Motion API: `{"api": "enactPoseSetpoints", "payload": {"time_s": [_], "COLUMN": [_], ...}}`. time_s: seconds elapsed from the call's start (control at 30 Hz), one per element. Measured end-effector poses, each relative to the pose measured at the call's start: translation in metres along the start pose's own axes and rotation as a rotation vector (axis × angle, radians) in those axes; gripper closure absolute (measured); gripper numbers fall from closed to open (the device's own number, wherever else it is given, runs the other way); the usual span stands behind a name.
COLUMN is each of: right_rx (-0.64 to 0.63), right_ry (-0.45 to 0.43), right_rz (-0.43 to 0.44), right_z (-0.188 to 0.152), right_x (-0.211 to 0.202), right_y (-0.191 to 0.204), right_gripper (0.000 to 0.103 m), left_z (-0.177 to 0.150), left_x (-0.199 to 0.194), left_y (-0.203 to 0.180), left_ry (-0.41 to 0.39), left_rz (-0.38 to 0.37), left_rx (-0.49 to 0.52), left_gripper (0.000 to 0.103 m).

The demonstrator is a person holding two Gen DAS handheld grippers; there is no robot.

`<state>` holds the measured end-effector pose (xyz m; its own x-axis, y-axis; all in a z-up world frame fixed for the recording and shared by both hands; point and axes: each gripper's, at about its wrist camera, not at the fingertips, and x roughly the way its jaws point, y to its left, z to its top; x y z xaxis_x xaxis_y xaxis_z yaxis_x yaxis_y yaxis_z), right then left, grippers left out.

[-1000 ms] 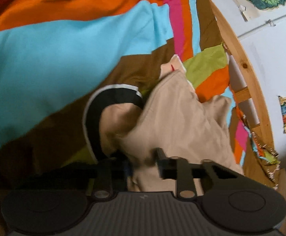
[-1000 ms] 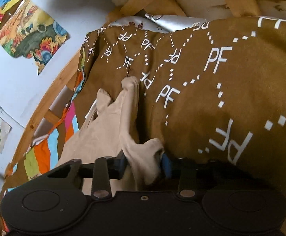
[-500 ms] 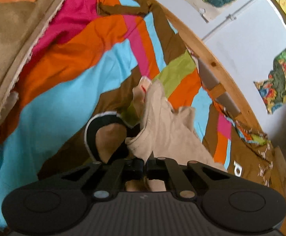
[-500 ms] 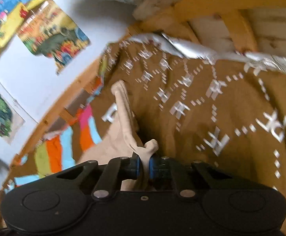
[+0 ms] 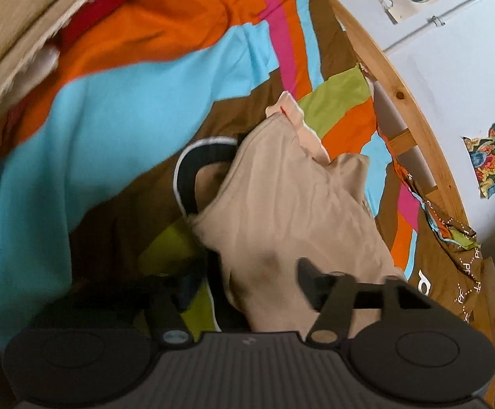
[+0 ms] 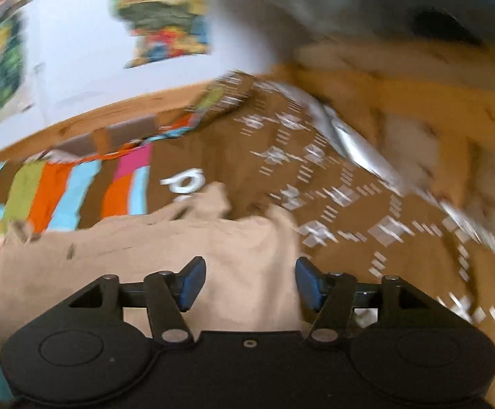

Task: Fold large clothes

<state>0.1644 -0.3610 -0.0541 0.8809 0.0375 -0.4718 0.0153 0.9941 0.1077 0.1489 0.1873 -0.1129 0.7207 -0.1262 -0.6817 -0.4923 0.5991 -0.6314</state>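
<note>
Both tongs are seen spread wide, nothing gripped: the left gripper (image 5: 251,283) and the right gripper (image 6: 250,284). Between and beyond their fingers the beige garment (image 5: 291,204) is laid bunched on the striped bedspread (image 5: 138,109).

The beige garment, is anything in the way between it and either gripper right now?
Nothing visible. The beige garment lies right under the open left gripper and the open right gripper, with only the striped bedspread beneath.
</note>
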Motion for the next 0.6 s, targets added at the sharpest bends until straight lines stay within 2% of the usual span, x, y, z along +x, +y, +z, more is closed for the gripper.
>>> {"api": "enactPoseSetpoints", "payload": {"time_s": [0.03,0.07,0.1,0.2,0.3,0.43,0.47,0.6], "right_rx": [-0.055,-0.099,-0.131,-0.239,-0.297,-0.326,-0.351,-0.43], "right_ry": [-0.019,-0.03,-0.034,-0.023,-0.006,-0.016,-0.011,0.015], "right_rz": [0.036,0.076,0.112,0.239,0.293,0.323,0.32,0.289], "right_z": [-0.001,-0.003,-0.006,-0.017,-0.026,-0.033,-0.038,-0.061], "right_x": [0.001,0.003,0.006,0.024,0.04,0.054,0.056,0.062], "right_y": [0.011,0.02,0.029,0.058,0.084,0.112,0.12,0.131], "right_gripper": [0.033,0.025,0.022,0.022,0.022,0.019,0.015,0.013], "left_z": [-0.003,-0.007,-0.01,-0.012,-0.013,-0.015,-0.016,-0.021], "left_x": [0.002,0.005,0.008,0.015,0.02,0.021,0.021,0.022], "left_y": [0.0,-0.001,-0.002,-0.011,-0.016,-0.017,-0.017,-0.016], "left_ry": [-0.001,-0.008,-0.013,-0.019,-0.031,-0.036,-0.038,-0.049], "left_rz": [-0.002,-0.007,-0.007,0.008,0.022,0.029,0.027,0.026], "left_rx": [-0.009,-0.016,-0.015,0.026,0.037,0.047,0.054,0.092], "left_gripper": [0.026,0.024,0.021,0.021,0.021,0.02,0.02,0.019]}}
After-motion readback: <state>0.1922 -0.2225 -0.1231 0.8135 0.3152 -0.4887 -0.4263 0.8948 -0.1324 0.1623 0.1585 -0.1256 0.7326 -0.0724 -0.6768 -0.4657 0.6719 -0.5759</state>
